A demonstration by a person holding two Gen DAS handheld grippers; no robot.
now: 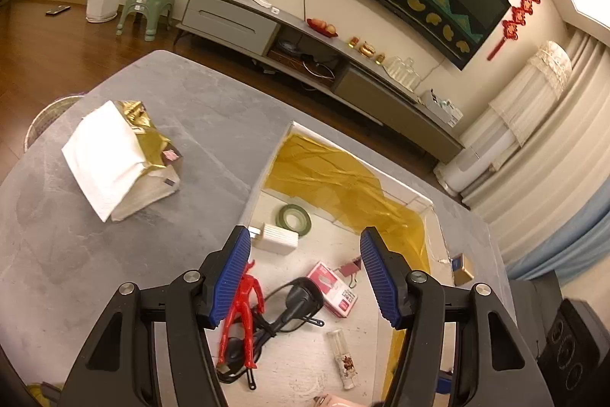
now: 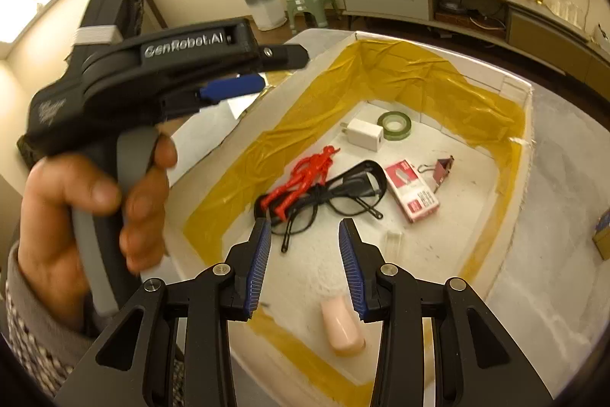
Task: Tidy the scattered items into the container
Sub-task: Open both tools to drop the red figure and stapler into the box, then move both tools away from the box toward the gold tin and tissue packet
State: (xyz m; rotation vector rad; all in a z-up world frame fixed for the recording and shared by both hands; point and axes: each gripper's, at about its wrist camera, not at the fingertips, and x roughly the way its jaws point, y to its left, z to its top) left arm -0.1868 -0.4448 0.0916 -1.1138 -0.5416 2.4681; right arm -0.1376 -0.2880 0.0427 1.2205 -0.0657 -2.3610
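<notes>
On the far left of the grey tabletop (image 1: pixel 213 124) a gold-and-white bag (image 1: pixel 122 159) lies on its side, well apart from the container (image 2: pixel 213 155), a white box lined with yellow tape. In the right wrist view a hand (image 2: pixel 76 212) grips the left hand-held gripper (image 2: pixel 244 86) by its handle, holding it over the box's left wall; its blue pads show side-on and the left wrist view has its fingers spread wide with nothing between them. Inside the box, from left to right, lie a red figure (image 2: pixel 305 174), black glasses (image 2: pixel 335 197) tangled against it, a white charger (image 2: pixel 364 133) and a green tape roll (image 2: pixel 394 125) toward the far wall, a pink-and-white staple box (image 2: pixel 411 189), and a maroon binder clip (image 2: pixel 442 168) just beside it. A clear tube (image 2: pixel 394 241) lies nearer, and a pale pink oval item (image 2: pixel 341 327) sits by the near wall. The right hand-held gripper (image 2: pixel 305 262) hangs above the box floor, fingers parted and empty. At the far right a small gold-and-blue box (image 1: pixel 462 269) rests on the tabletop outside the container
</notes>
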